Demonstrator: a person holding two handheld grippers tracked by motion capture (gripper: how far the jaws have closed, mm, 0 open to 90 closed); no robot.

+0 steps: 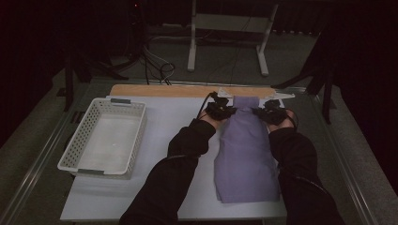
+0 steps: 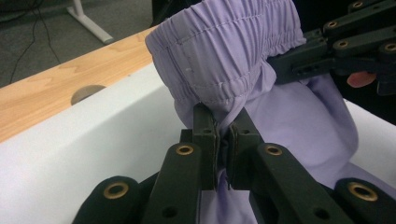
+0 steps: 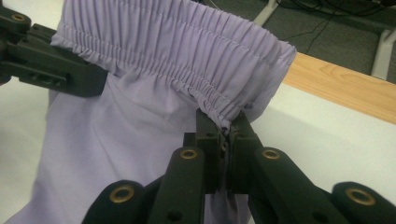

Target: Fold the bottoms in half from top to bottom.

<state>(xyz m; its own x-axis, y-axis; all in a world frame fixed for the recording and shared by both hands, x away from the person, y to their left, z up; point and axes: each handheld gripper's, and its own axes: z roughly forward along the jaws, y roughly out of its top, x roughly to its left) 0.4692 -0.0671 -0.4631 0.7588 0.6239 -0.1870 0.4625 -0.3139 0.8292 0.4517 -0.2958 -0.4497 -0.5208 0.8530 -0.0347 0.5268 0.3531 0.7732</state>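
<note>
While a person's two black-sleeved forearms are reaching forward over a white table top (image 1: 117,197), each hand is gripping a black two-jaw tool. The left gripper (image 1: 218,110) is pinching the left corner of the elastic waistband of a pair of lilac shorts (image 1: 245,154), its jaws closed narrowly on the fabric. The right gripper (image 1: 271,112) is clamping the opposite corner of the same waistband in the same way. In the left gripper view, the left gripper (image 2: 223,133) is biting the gathered band just under its stitched edge, with the lilac shorts (image 2: 285,116) hanging below and the other tool gripping farther along. In the right gripper view, the right gripper (image 3: 224,133) is holding the ruffled band of the lilac shorts (image 3: 116,140) at its end. The waistband end is lying at the far side of the table, near a wooden strip (image 1: 155,90); the legs are trailing toward the person. A white perforated basket (image 1: 75,140) is sitting well to the left.
</note>
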